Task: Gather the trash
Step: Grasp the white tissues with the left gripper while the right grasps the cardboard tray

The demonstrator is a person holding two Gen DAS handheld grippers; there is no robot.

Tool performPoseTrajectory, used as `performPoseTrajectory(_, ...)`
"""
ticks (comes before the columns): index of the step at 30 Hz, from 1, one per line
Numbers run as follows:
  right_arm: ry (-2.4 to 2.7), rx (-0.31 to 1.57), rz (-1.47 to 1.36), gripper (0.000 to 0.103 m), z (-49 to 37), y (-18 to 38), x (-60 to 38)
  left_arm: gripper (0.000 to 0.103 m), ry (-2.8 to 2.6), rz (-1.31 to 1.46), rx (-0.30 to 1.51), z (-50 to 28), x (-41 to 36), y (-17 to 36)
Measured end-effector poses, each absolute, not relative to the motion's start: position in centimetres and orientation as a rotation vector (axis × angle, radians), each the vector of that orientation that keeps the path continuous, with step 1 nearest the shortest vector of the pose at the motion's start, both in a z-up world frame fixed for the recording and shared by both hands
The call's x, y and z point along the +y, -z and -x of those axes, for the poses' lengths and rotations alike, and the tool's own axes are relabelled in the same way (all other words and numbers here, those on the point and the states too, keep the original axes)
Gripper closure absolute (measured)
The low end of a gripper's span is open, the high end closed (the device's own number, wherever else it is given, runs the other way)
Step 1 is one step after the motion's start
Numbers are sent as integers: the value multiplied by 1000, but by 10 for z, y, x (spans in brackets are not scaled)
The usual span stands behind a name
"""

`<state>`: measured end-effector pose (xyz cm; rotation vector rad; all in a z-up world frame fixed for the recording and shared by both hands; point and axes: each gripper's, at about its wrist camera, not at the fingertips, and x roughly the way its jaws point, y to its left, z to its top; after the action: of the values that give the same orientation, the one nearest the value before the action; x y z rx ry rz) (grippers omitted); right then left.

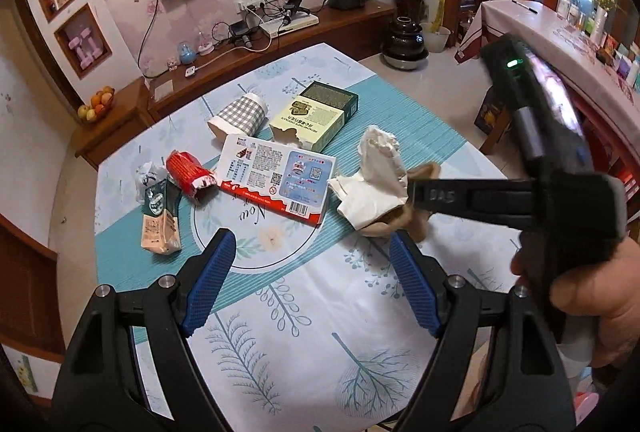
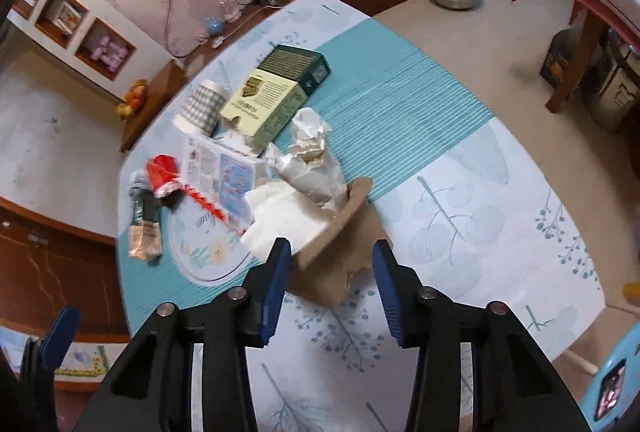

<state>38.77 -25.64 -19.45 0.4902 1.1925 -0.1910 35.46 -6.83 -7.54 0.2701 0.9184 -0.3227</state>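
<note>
Trash lies on the leaf-print tablecloth (image 1: 320,332): crumpled white paper (image 1: 380,168) (image 2: 312,160) on a brown paper bag (image 1: 400,228) (image 2: 340,264), a red-and-white flat box (image 1: 276,176), a green-and-cream box (image 1: 316,112), a checked paper cup (image 1: 240,116), a red wrapper (image 1: 188,172) and a drink carton (image 1: 160,220). My right gripper (image 2: 332,252) (image 1: 416,192) points steeply down, its blue pads either side of the brown bag's near end, a little apart from it. My left gripper (image 1: 312,236) stands open over bare cloth, nothing between its pads.
A hand (image 1: 592,312) holds the right gripper at the right side. Beyond the table are a TV bench (image 1: 352,16), dark jars on the floor (image 1: 406,40) and a second covered table (image 1: 560,32). A light blue chair (image 2: 616,372) stands by the near right corner.
</note>
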Motion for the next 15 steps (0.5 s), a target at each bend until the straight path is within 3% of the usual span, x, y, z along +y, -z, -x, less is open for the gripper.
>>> performPoseTrajectory(3, 208, 1202, -465, 74, -396, 198, -251, 26, 327, -231, 934, -358, -61, 76)
performPoseTrajectory(5, 207, 1198, -418, 91, -399, 194, -246, 26, 325, -209, 943, -361, -56, 78)
performPoseTrajectory(6, 192, 1199, -374, 93, -400, 192, -240, 26, 326, -199, 946, -362, -54, 80)
performPoseTrajectory(15, 39, 1191, -207, 96, -355, 176, -213, 26, 345, -95, 1043, -362, -36, 109)
